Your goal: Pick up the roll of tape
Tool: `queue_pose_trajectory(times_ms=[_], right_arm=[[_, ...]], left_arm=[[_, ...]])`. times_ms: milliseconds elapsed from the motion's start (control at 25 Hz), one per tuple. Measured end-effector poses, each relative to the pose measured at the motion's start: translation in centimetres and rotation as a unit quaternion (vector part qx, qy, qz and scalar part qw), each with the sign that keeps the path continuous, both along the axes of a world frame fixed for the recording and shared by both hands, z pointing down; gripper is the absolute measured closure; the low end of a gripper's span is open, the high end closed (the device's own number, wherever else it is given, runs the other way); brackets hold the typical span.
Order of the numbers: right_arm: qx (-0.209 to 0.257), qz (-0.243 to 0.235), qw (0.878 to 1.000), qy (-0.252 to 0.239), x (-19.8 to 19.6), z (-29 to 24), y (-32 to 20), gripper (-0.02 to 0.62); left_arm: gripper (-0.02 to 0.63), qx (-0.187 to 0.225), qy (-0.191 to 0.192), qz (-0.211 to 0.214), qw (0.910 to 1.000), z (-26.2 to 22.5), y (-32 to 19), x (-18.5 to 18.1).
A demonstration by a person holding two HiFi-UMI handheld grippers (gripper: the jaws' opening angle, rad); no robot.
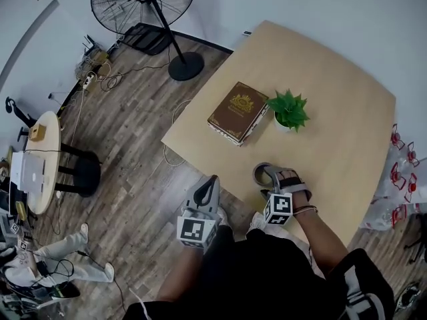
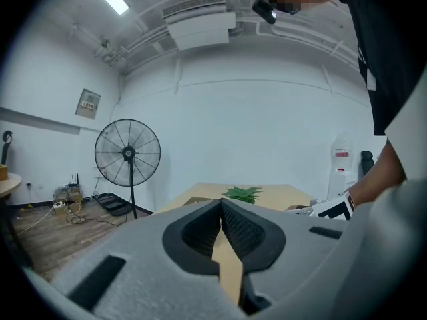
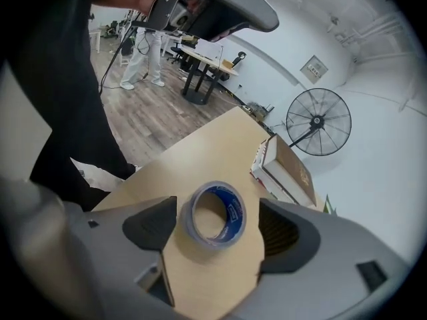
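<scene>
A roll of tape (image 3: 233,213), grey outside and blue inside, lies flat on the wooden table (image 3: 220,145) near its edge. My right gripper (image 3: 217,225) points down over it and is open, one jaw on each side of the roll, neither pad pressing on it. In the head view the right gripper (image 1: 265,177) is at the table's near edge and covers the roll. My left gripper (image 1: 212,182) hangs just off the table's near-left edge, above the floor. In the left gripper view the left gripper (image 2: 221,205) is shut with nothing in it.
A brown book (image 1: 238,112) and a small potted plant (image 1: 288,109) stand mid-table (image 1: 333,112), beyond the tape. A standing fan (image 1: 143,2) is on the wooden floor at the far left. A small round table (image 1: 40,159) with clutter is at the left.
</scene>
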State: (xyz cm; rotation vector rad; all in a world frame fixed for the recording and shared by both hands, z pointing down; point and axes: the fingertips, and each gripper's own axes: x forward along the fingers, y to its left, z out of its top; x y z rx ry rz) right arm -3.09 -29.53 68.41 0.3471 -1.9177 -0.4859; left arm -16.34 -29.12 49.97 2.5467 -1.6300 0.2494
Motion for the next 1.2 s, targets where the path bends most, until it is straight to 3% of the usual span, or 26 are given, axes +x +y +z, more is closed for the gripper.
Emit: queue_pose_trajectory(times_ms=[240,680,1200], right_arm=[[-0.018,0.0,1.0,0.022,-0.4,1.4,-0.3,0.239],[-0.059,0.01,0.997,0.052,-0.9,3.5,0.7,0.391],[-0.081,0.025,0.994,0.065,-1.1,4.6,1.5,0.506]], left_arm=[[0.601,-0.003,0.005,0.002,1.0,0.2,-0.9,-1.3],[0.6,-0.015,0.007,0.008,0.9998,1.3,-1.4,-3.0],[0.6,-0.012,0.006,0.007,0.9999,1.2,-1.1,-4.4]])
